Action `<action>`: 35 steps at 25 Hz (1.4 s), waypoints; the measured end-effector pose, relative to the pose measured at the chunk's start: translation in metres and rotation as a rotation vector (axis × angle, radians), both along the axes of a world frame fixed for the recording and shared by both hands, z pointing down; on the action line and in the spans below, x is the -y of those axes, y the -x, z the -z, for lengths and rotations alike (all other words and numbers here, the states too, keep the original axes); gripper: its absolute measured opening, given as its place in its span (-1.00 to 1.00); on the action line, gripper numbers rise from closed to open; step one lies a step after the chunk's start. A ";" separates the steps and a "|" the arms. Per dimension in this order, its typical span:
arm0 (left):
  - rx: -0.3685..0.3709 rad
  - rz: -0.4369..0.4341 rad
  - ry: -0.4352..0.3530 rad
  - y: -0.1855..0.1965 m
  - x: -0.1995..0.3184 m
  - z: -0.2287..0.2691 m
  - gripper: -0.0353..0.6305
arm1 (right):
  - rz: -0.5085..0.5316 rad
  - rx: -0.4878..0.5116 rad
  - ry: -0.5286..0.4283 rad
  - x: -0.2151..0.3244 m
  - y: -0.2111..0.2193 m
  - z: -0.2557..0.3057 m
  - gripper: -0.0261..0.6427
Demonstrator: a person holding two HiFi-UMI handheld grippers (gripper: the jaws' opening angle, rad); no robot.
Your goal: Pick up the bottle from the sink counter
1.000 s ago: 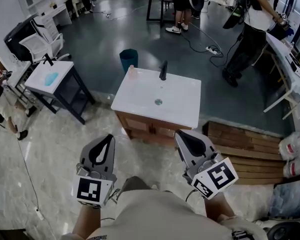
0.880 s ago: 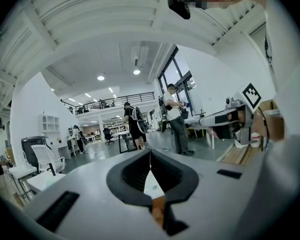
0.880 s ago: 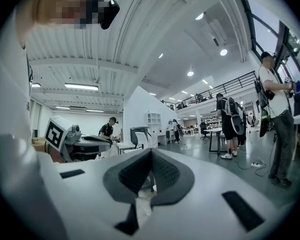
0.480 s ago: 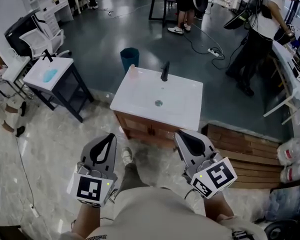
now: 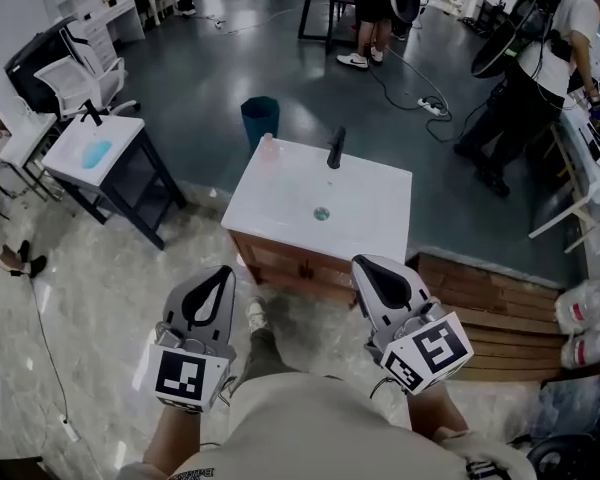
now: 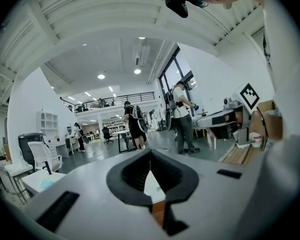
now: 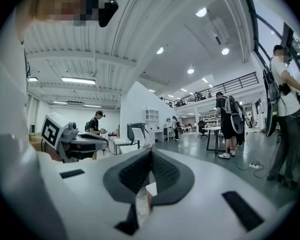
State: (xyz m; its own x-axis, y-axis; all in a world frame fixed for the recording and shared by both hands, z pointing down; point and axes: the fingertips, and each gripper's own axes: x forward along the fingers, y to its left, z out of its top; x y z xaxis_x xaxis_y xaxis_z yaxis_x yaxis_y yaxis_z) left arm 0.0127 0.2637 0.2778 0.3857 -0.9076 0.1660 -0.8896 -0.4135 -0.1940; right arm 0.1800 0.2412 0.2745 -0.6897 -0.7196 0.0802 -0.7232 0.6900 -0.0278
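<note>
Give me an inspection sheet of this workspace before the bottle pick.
Surface: sink counter, white; it carries a faucet and a drain.
Job's things: bottle at the counter's far left corner, left of the faucet, untouched.
Clutter: nothing seen on the counter.
Grippers: left gripper and right gripper both shut, empty, short of the counter.
Cables: cord and power strip on the floor beyond the counter.
Surroundings: bin behind the counter, side table to the left, pallet to the right, people standing beyond.
</note>
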 end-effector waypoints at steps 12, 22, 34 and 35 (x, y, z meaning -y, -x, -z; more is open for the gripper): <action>-0.011 -0.025 0.020 0.047 0.083 -0.005 -0.87 | -0.011 -0.029 0.020 0.084 0.053 -0.008 -0.93; -0.014 -0.066 0.040 0.116 0.191 0.001 -0.87 | -0.065 -0.066 0.036 0.185 0.120 0.004 -0.93; -0.011 -0.114 0.077 0.188 0.305 -0.008 -0.87 | -0.113 -0.061 0.031 0.301 0.193 0.018 -0.93; -0.016 -0.115 0.080 0.193 0.313 -0.009 -0.87 | -0.116 -0.065 0.030 0.309 0.198 0.019 -0.93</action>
